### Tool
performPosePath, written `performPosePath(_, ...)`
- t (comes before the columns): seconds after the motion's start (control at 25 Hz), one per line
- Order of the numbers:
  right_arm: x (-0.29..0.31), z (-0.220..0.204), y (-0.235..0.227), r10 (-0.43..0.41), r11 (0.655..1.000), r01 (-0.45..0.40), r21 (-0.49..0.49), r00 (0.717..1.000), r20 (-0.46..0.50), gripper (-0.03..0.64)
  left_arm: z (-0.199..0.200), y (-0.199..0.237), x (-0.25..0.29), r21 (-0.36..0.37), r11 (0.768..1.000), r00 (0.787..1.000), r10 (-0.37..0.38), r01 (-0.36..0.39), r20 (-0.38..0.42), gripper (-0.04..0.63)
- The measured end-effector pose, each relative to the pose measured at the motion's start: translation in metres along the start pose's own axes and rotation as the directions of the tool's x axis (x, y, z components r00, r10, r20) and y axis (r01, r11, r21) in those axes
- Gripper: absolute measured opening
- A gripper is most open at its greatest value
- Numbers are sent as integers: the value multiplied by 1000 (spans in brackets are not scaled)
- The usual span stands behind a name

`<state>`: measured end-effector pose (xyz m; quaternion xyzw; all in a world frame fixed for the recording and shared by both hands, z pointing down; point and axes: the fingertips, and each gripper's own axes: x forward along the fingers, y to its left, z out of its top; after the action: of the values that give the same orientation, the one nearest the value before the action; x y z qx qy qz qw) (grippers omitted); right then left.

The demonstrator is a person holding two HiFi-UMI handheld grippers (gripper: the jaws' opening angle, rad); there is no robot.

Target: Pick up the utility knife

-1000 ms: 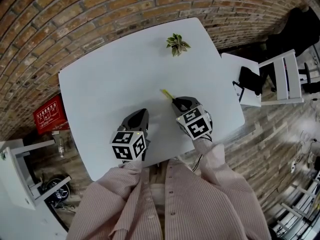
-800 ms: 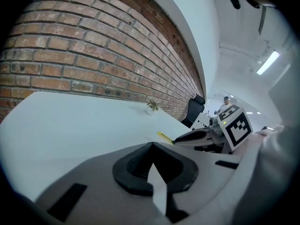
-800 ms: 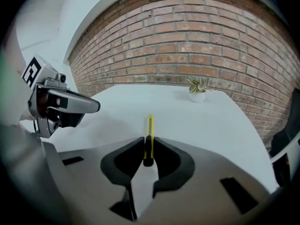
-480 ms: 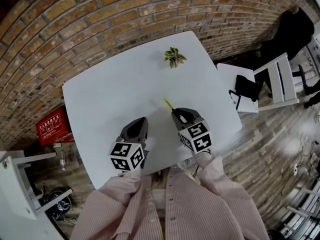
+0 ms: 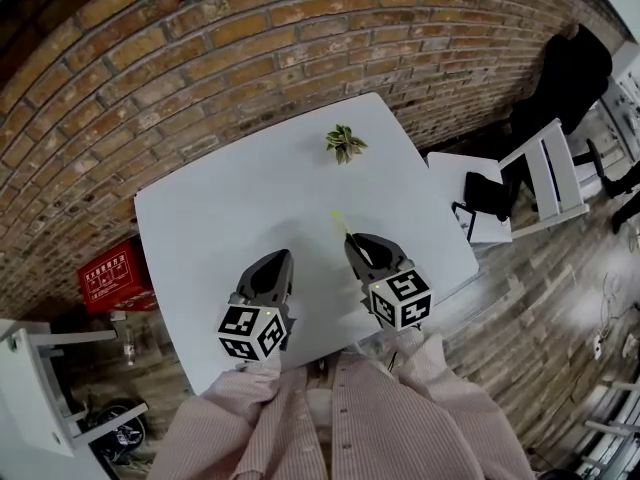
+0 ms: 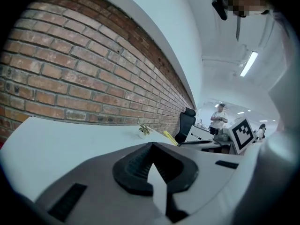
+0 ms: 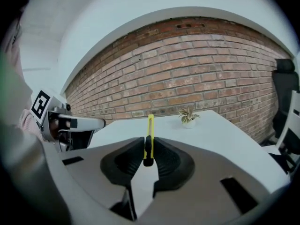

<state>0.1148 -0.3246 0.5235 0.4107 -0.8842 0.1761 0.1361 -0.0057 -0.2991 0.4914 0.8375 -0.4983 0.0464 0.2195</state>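
Note:
The yellow utility knife (image 7: pixel 150 136) is clamped on edge between the dark pads of my right gripper (image 7: pixel 149 150), its slim body sticking out ahead of the jaws toward the brick wall. From the head view the knife (image 5: pixel 341 221) pokes out beyond my right gripper (image 5: pixel 356 244), held above the white table (image 5: pixel 220 203). The knife (image 6: pixel 169 138) also shows as a yellow sliver in the left gripper view. My left gripper (image 5: pixel 268 266) hovers beside it on the left, and its pads (image 6: pixel 136 165) meet at the tips with nothing between them.
A small potted plant (image 5: pixel 345 143) stands near the table's far edge, by the brick wall (image 5: pixel 200 48). To the right are a white chair (image 5: pixel 548 163) and a small white side table (image 5: pixel 480 218) with a black object. A red box (image 5: pixel 113 273) sits on the floor at left.
Both grippers have risen off the table, the right one carrying the knife up with it. They have tilted closer to level.

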Motion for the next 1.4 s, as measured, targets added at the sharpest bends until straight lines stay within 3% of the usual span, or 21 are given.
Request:
performPosePath(0.36,-31,32,-4,-45,997,36,62,988,150,64,38,-6,-15,77,997,996,13,-20,85,-8)
performPosePath(0.76,-72,74,-14,-109,991,81,102,948,299,64,78,-12,-31,146,989,986,11,-35,165,-8)
performPosePath(1.4,-130,125,-28,-150,989,135,65,885,441,64,127,-12,-62,224,970,965,29,-90,262,-8)
